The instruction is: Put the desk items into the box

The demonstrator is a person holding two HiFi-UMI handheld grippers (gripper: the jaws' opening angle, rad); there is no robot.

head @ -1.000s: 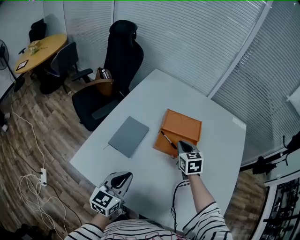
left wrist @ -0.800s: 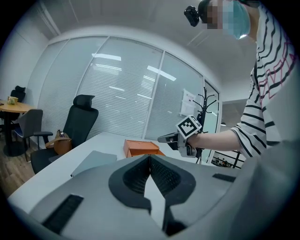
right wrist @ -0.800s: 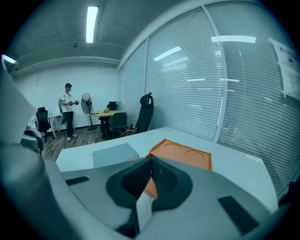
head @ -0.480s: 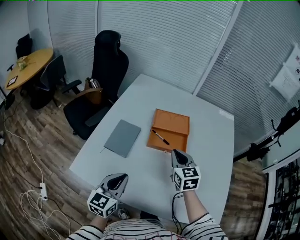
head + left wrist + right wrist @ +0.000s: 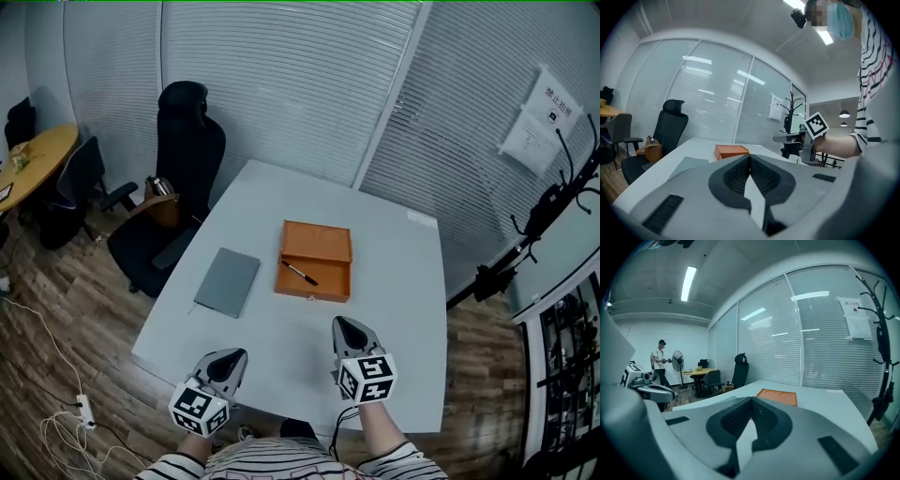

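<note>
Since the earlier frame the right gripper (image 5: 346,328) has drawn back from the near edge of the orange box (image 5: 317,246) and now stands well short of it, over the table's (image 5: 394,272) near part; the left gripper (image 5: 232,359) has shifted only slightly. Right gripper: jaws together, nothing between them, tips aimed towards the box and a little below level. Left gripper: jaws likewise closed tip to tip and empty, held further from the box than the right one and off to its left, by the table's near edge. Both forearms enter from the bottom of the head view in striped sleeves (image 5: 281,464), roughly parallel, with the marker cubes nearest the person. The box lies open near the table's middle. A black pen (image 5: 300,273) lies slantwise inside the box's near half. A grey notebook (image 5: 226,281) lies flat on the table just left of the box, apart from it. A black office chair (image 5: 183,141) stands beyond the table, left of the box.
</note>
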